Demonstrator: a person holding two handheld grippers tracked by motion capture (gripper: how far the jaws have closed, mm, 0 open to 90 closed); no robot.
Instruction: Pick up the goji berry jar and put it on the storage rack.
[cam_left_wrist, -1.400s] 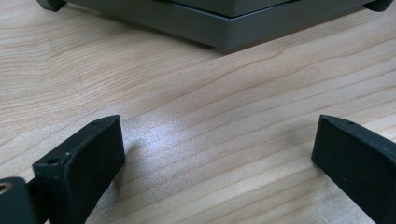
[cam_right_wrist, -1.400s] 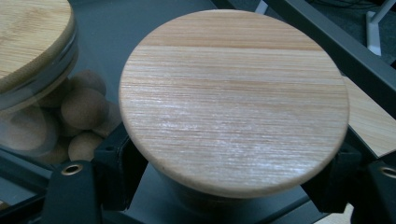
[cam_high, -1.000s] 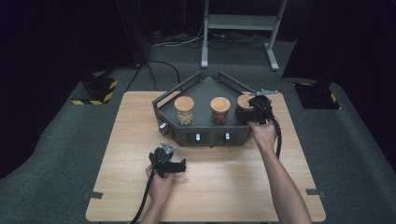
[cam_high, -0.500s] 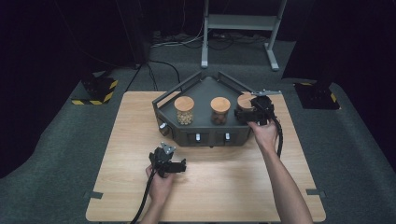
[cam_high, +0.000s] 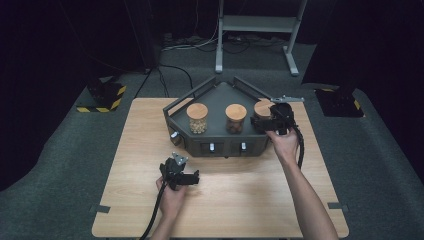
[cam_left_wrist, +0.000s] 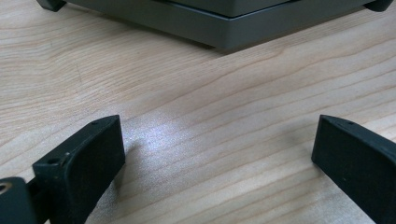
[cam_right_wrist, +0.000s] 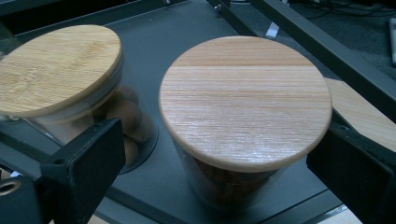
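While the right hand-held gripper (cam_right_wrist: 210, 163) hangs over the rack, these lines go from each tool outward.

Right hand-held gripper: released; its jaws have just been opening and now stand wide on both sides of the right jar (cam_right_wrist: 243, 121), whose body is between them, with a gap visible at each side, so the pads do not press it.
Right jar: directly in front of this hand-held gripper, upright, glass with a round wooden lid (cam_right_wrist: 245, 100), brown content inside that I cannot identify.
Middle jar: just beside the right jar, at the left in the right gripper view (cam_right_wrist: 60, 88); the same kind of lid, with round brown pieces in it.
Left jar: farther along the same row (cam_high: 197, 118), well apart from this hand-held gripper; light pieces inside.
Rack: dark grey tray (cam_high: 220, 95) with a raised rail; it carries all three jars.
Left hand-held gripper: released (cam_left_wrist: 219, 154); jaws wide apart, nothing between them, low over bare wood.
Rack front edge: ahead of the left hand-held gripper (cam_left_wrist: 224, 32), near but not touching.
Tabletop: light wood (cam_high: 135, 150) under both hands and the rack.
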